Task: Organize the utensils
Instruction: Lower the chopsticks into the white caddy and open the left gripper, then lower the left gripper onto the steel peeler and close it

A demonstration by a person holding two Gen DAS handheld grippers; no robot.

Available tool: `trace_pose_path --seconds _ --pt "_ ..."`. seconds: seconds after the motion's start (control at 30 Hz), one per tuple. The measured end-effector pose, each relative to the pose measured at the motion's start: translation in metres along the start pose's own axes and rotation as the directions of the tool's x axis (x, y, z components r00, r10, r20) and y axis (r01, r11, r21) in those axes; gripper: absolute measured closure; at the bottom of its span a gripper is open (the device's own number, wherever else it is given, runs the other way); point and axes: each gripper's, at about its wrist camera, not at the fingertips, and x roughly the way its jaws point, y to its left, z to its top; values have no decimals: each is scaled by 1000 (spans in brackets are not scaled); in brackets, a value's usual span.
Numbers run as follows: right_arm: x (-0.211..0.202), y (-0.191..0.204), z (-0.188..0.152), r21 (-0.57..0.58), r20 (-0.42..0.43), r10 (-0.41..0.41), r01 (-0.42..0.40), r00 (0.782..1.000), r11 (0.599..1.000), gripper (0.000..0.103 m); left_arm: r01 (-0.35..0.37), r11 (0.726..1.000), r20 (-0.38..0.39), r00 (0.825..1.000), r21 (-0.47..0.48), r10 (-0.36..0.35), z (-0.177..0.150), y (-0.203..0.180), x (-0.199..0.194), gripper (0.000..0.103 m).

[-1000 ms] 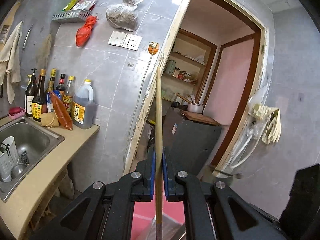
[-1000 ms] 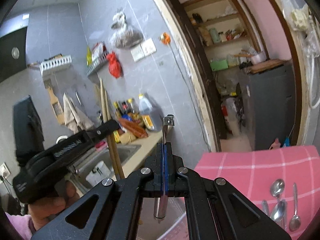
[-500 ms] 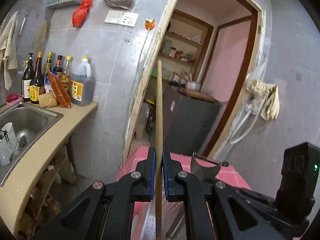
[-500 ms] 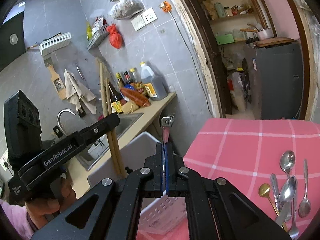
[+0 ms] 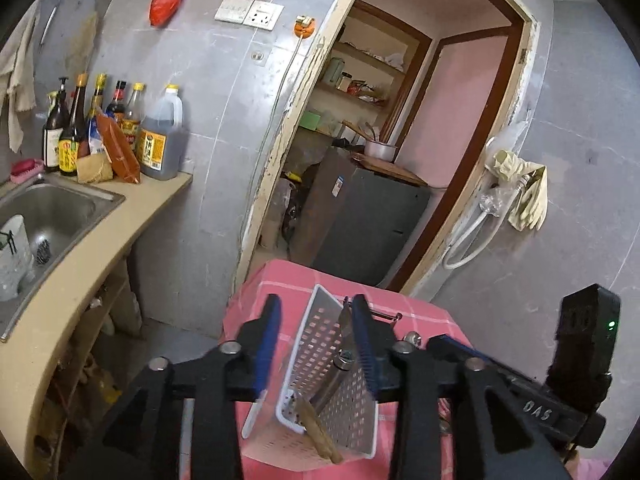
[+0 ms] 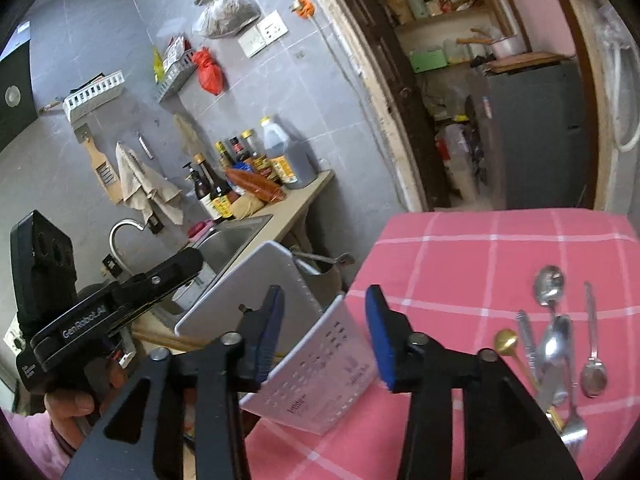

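Observation:
A white perforated basket [image 5: 316,344] [image 6: 320,364] stands on the pink checked tablecloth [image 6: 480,248]. Wooden chopsticks [image 5: 320,432] and a metal-handled peeler [image 5: 340,364] lean inside it, and the peeler's head [image 6: 324,264] pokes above the rim. My left gripper [image 5: 316,316] hovers over the basket with its jaws opening and nothing pressed between the pads. My right gripper [image 6: 326,312] is just above the basket's near wall, jaws also opening and holding nothing. The left gripper [image 6: 188,264] shows in a hand at the left of the right wrist view. Several spoons [image 6: 552,344] lie on the cloth to the right.
Left of the table runs a counter with a steel sink [image 5: 52,208] and a row of sauce bottles [image 5: 120,132]. Beyond the table an open doorway shows a dark cabinet [image 5: 360,220] and shelves. A grey tiled wall stands behind.
Both grippers have come down over the basket and opened. The chopsticks have left the left jaws and the peeler the right jaws; both now rest in the basket.

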Motion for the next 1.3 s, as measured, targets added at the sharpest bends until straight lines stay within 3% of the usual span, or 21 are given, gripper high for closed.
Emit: trace_pose_path --seconds 0.1,0.17,0.27,0.37,0.53,0.8,1.1,1.3 --pt "-27 0 4 -10 79 -84 85 993 996 37 -26 999 48 999 38 24 1 -13 -14 43" --pt "-45 0 8 -9 126 -129 132 984 991 20 -48 997 84 996 65 43 0 -24 -23 19" --pt "-77 -5 9 -9 209 -213 219 954 976 3 -63 992 129 991 109 48 -3 -42 -33 9" --pt "-108 -10 7 -17 267 -282 297 922 955 1 -84 983 146 987 164 60 -11 -62 -38 1" --pt "-149 -20 4 -34 323 -361 392 875 919 1 -91 971 174 983 223 53 -26 -93 -43 0" --pt "-196 -47 -13 -21 344 -440 475 830 880 1 -50 950 161 987 308 0 -56 -138 -35 0" --pt "-201 -99 -29 17 254 -480 492 840 870 1 1 934 69 997 358 -28 -85 -168 -8 0" --pt "-183 -139 -43 50 147 -481 479 864 876 1 51 932 -60 998 359 -31 -108 -173 24 0"
